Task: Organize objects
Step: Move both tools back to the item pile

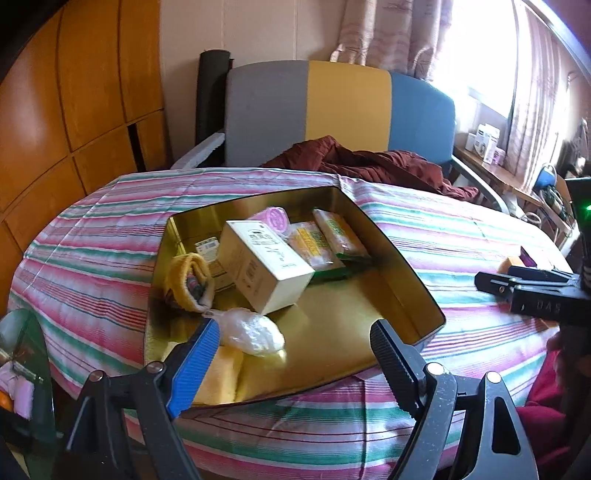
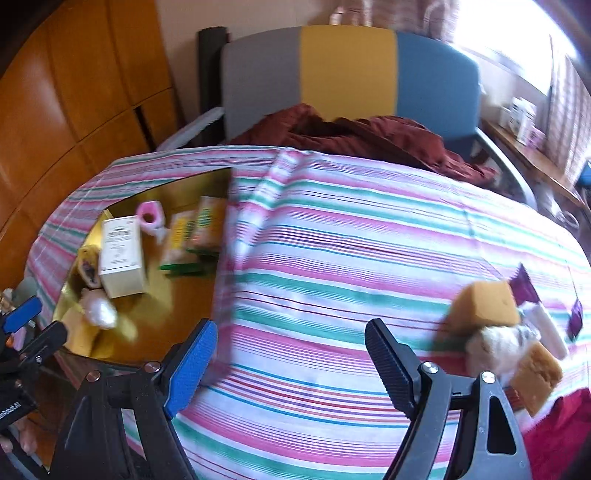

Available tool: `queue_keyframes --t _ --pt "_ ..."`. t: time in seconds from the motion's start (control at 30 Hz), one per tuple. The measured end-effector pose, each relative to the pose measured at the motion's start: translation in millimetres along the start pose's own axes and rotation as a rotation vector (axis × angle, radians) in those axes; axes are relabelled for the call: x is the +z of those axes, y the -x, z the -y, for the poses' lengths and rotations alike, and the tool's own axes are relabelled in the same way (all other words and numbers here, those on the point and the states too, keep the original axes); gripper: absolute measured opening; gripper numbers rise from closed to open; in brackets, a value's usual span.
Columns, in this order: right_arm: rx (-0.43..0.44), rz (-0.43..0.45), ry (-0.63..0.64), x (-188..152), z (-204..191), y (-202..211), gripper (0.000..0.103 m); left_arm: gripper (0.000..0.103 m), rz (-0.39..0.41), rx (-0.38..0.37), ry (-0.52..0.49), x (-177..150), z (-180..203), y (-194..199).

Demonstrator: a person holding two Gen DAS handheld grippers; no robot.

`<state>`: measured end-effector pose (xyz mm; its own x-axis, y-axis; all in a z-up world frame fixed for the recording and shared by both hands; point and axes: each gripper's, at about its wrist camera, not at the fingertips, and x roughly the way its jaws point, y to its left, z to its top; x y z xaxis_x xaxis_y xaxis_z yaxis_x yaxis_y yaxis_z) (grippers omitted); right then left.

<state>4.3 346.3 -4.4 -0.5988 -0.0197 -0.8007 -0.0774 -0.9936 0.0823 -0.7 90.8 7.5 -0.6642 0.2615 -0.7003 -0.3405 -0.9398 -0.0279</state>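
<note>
Left claw (image 1: 291,332) spread over gold tin (image 1: 406,258), right claw (image 2: 291,334) spread above striped cloth (image 2: 332,258).

A striped cloth (image 1: 110,221) covers the table. Behind it stands a chair (image 1: 343,110) with grey, yellow and blue back, a dark red garment (image 1: 369,162) on it. Wooden cabinets (image 1: 74,92) stand left, curtains (image 1: 388,33) behind.

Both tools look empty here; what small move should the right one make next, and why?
Probably swing the right tool toward the orange sponge at the table's right edge. Its jaws stand open and empty, and that loose pile lies outside the gold tin, where the other items already sit.
</note>
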Motion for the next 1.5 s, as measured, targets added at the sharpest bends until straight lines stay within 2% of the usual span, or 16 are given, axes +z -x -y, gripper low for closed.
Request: queue_keyframes --t 0.2,0.5,0.67,0.8,0.97,1.17,1.37,1.5 --pt "-0.059 0.0 -0.098 -4 49 6 0.084 0.084 -0.009 -0.039 -0.047 2 20 -4" --pt "-0.181 0.062 -0.283 -2 141 36 0.084 0.084 -0.017 -0.114 -0.126 7 53 -9" --pt "-0.27 0.128 -0.456 -7 212 56 0.084 0.084 -0.026 -0.153 -0.168 11 75 -13" --pt "-0.313 0.158 -0.579 -21 252 57 0.084 0.084 -0.038 -0.189 -0.212 14 98 -16" --pt "-0.268 0.165 -0.764 -46 284 49 0.084 0.084 -0.07 -0.244 -0.273 18 132 -28" --pt "-0.219 0.209 -0.877 -58 301 57 0.084 0.084 -0.116 -0.358 -0.339 26 183 -45" --pt "-0.182 0.223 -0.921 -63 308 58 0.084 0.081 -0.192 -0.49 -0.365 31 238 -69" --pt "-0.154 0.215 -0.925 -63 309 55 0.084 0.081 -0.221 -0.532 -0.396 29 271 -80"
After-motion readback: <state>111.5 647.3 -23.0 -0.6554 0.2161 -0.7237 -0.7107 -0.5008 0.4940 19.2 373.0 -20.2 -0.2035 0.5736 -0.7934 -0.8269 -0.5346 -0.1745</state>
